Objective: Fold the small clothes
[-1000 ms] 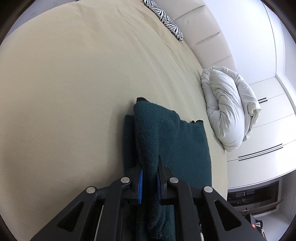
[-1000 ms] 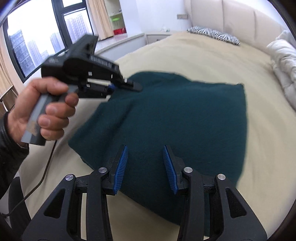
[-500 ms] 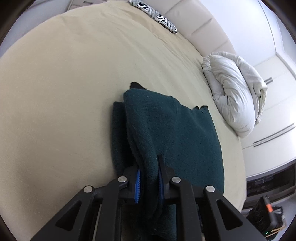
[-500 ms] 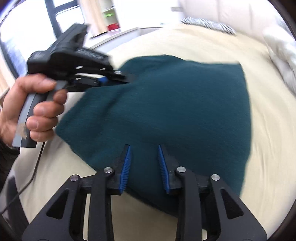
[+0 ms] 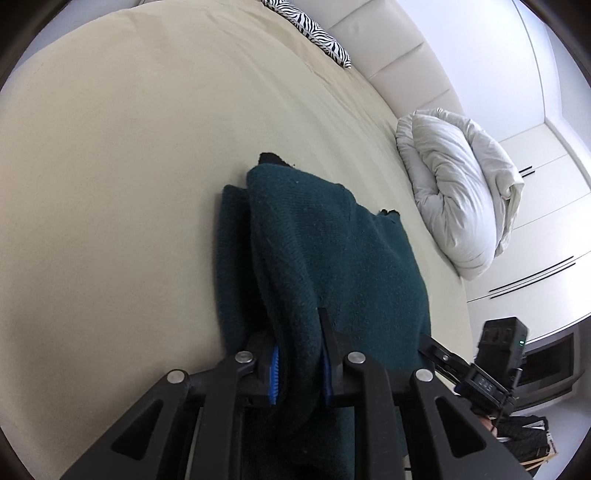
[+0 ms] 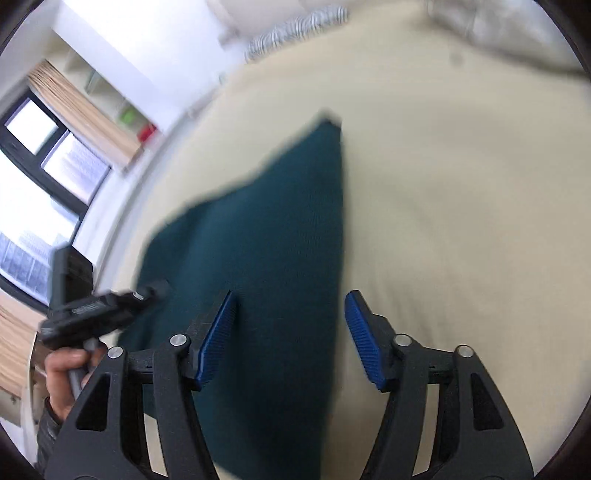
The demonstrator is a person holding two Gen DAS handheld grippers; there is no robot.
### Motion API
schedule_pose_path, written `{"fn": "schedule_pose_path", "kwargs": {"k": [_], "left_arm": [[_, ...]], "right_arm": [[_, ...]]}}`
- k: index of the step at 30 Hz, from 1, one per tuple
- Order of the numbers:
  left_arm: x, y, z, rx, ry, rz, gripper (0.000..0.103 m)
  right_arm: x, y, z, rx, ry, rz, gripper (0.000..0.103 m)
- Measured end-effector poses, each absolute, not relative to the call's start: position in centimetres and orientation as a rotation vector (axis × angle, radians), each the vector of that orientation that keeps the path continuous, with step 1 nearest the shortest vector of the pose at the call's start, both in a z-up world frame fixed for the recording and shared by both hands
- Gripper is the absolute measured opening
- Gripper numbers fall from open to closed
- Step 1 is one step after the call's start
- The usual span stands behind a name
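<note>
A dark green knitted garment [image 5: 332,258] lies folded on the beige bed sheet [image 5: 110,184]. My left gripper [image 5: 299,369] pinches a raised fold at the garment's near left edge. Its jaws are opening, and the blue pads still touch the cloth on both sides. In the right wrist view the garment [image 6: 266,229] is blurred and stretches away to a far corner. My right gripper [image 6: 290,295] hovers over the garment's right edge. Its jaws are opening wide, with cloth under the gap and nothing pressed. A hand [image 6: 66,369] holds the left gripper [image 6: 155,288] at the lower left.
A bunched white duvet [image 5: 461,192] lies to the right of the garment, by the padded headboard. A zebra-print pillow [image 5: 314,29] sits at the far end of the bed. White wardrobe doors [image 5: 535,221] stand beyond. Windows with curtains [image 6: 37,166] are on the left.
My right gripper swung right to the garment's right edge, rolled, and its jaws spread wide after narrowing. The left jaws parted a little with the fold still between them.
</note>
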State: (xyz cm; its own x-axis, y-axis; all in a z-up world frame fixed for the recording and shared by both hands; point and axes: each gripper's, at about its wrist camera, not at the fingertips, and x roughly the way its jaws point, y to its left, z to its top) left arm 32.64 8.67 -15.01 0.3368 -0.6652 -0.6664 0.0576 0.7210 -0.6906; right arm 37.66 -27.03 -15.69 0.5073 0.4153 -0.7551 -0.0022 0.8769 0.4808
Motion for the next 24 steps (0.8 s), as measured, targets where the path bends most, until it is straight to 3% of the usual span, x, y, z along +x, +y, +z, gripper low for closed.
{"fn": "schedule_pose_path", "kwargs": {"k": [5,13,18,21,24], "left_arm": [[30.9,10.1,-13.8,-0.598,1.088,-0.446,0.024],[24.1,5.4,-6.8,-0.146,0.809,-0.294,0.024],[23.4,4.7,-10.0,-0.028,0.845,-0.238,0.026],[23.6,5.9,-12.0,-0.105,0.884,-0.243,0.039],[23.2,5.6,-12.2,-0.092,0.877,-0.237,0.041]], "right_arm": [[39.3,-27.9,-16.1,0.493,1.006,0.289,0.041],[39.8,-27.7,-17.7,0.607,1.016,0.300,0.041],[36.0,-25.1,-14.2,0.549,0.925,0.349,0.042],[34.7,-22.3,-15.3,0.516,0.963,0.464,0.041],[34.9,-22.2,-18.8,0.483,1.030,0.449,0.026]]}}
